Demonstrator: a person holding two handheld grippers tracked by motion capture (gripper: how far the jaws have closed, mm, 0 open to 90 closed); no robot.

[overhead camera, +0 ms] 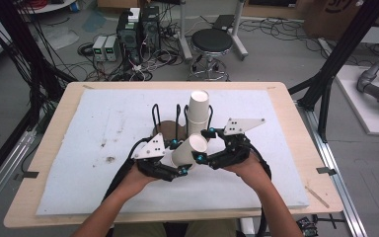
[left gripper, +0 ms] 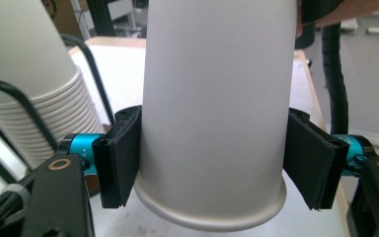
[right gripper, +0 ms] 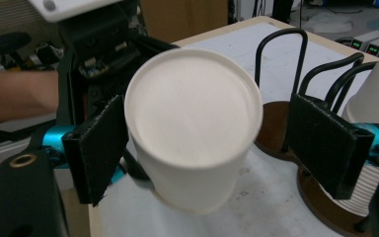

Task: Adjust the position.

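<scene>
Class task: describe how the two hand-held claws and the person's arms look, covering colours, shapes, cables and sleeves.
Both the left claw and the right claw are black, with flat black jaws on turquoise mounts. Each carries a white three-cornered plate with small black dots on top, and a thick black cable trails back toward the person. The forearms are bare, with no sleeves in view.

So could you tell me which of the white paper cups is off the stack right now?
The single cup held tilted between both grippers, in front of the wire holder; the others sit nested upright in the stack.
</scene>
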